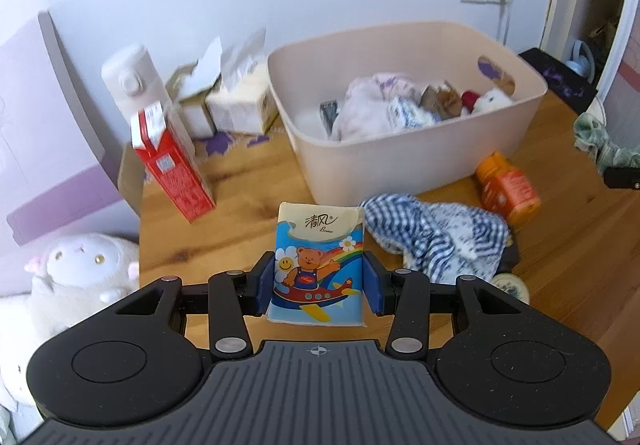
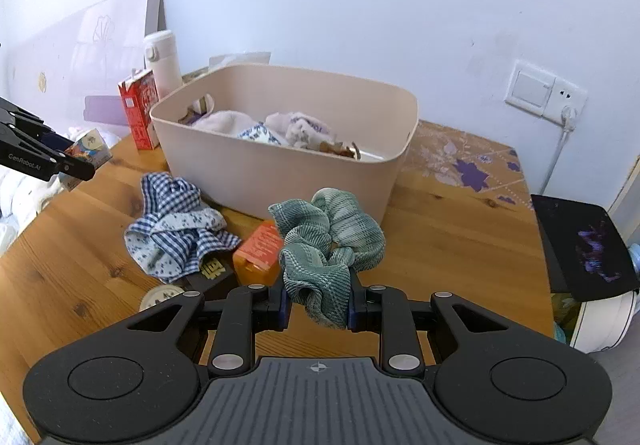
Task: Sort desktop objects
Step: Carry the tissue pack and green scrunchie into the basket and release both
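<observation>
The tissue pack [image 1: 318,265] is clamped between the blue pads of the left gripper [image 1: 319,287], held above the wooden table [image 1: 248,185] just short of the pink bin [image 1: 404,149], which stands toward the table's far edge by the wall. The right gripper [image 2: 317,301] pinches a green scrunchie [image 2: 328,245] in front of the bin. A checked cloth [image 2: 176,225] and an orange bottle [image 2: 258,249] lie beside the bin; a red carton [image 1: 172,165] stands near the left edge.

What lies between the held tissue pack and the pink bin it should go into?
Nothing visible blocks it. The left tongs hold the tissue pack above the table, the pink bin straight ahead with its top open. The checked cloth lies off to the right.
</observation>
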`<state>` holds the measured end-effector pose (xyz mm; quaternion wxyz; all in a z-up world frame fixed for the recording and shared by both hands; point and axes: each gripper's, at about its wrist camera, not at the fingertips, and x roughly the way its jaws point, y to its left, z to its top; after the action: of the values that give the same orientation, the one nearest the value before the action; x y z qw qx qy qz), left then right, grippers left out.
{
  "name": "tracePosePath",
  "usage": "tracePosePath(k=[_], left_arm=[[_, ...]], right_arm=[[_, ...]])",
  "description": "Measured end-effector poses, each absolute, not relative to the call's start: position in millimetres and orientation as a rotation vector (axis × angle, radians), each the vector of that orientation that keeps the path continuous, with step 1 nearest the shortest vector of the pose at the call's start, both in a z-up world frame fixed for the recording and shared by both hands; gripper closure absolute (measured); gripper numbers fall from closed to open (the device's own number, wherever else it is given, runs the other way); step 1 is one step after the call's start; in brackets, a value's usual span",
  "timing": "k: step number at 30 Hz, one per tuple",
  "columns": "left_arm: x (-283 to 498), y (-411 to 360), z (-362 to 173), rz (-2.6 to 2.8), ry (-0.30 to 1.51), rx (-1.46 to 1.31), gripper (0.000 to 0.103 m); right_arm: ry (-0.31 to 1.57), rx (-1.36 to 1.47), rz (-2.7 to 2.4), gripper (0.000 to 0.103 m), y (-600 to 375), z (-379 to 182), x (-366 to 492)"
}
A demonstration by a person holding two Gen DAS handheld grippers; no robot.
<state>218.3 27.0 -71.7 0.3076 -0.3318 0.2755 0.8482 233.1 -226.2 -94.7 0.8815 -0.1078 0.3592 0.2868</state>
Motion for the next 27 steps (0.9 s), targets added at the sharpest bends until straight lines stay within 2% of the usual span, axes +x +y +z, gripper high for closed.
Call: tracePosePath(k=[14, 27], left_arm=[[242, 54, -11, 2.247, 0.735, -0.719, 0.057], [221, 107, 18, 2.290, 0.676, -0.647, 0.057]], right_arm=[[0.622, -0.242, 0.590, 0.079, -220, -29, 230], [0.513, -0.307, 0.620, 0.079, -199, 7, 280]])
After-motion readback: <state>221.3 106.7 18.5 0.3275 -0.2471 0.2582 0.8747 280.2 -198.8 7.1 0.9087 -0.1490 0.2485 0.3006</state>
